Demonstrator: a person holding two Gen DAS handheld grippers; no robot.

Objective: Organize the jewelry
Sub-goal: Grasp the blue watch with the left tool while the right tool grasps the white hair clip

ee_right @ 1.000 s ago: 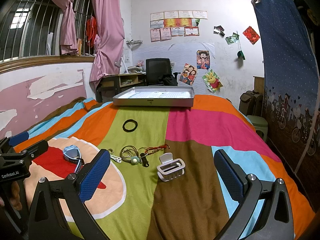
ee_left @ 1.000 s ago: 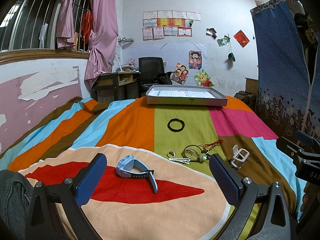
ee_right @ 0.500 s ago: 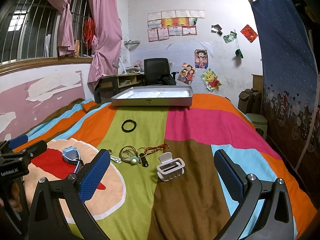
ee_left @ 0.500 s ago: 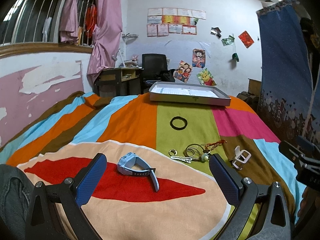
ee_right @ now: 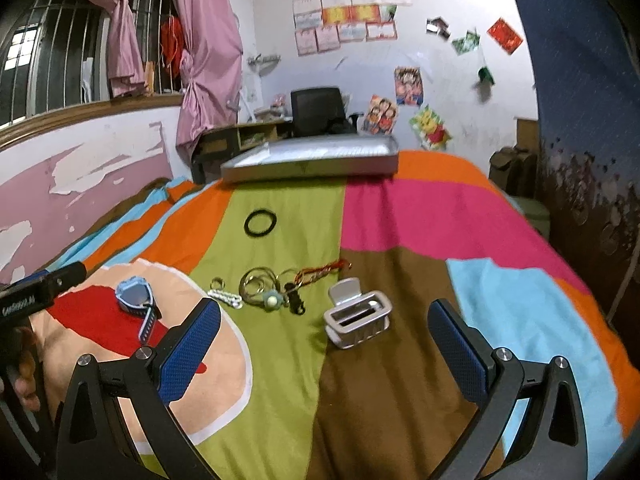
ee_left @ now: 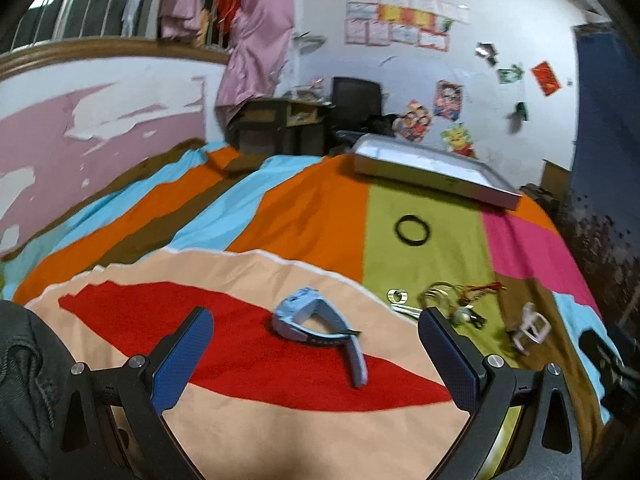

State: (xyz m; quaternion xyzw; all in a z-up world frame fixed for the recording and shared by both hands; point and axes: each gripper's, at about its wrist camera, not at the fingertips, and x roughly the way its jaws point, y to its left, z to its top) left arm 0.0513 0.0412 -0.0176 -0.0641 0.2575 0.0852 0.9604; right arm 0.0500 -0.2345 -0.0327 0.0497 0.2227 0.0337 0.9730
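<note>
A light blue watch lies on its side on the red patch of the striped bedspread, strap trailing toward the camera, just ahead of the left gripper, whose blue-padded fingers stand wide apart and hold nothing. To its right, on the green stripe, are a small silver ring, a white beaded piece, and a tangle of thin hoops with a red cord and a pale bead; a white claw hair clip sits on the brown stripe, directly ahead of the right gripper, also spread wide and empty. A black hair band lies farther up the green stripe, and a shallow grey tray rests at the bed's far end. White lettering on the left gripper's body is too blurred to read; both grippers hover low over the bed, pointed toward the tray.
</note>
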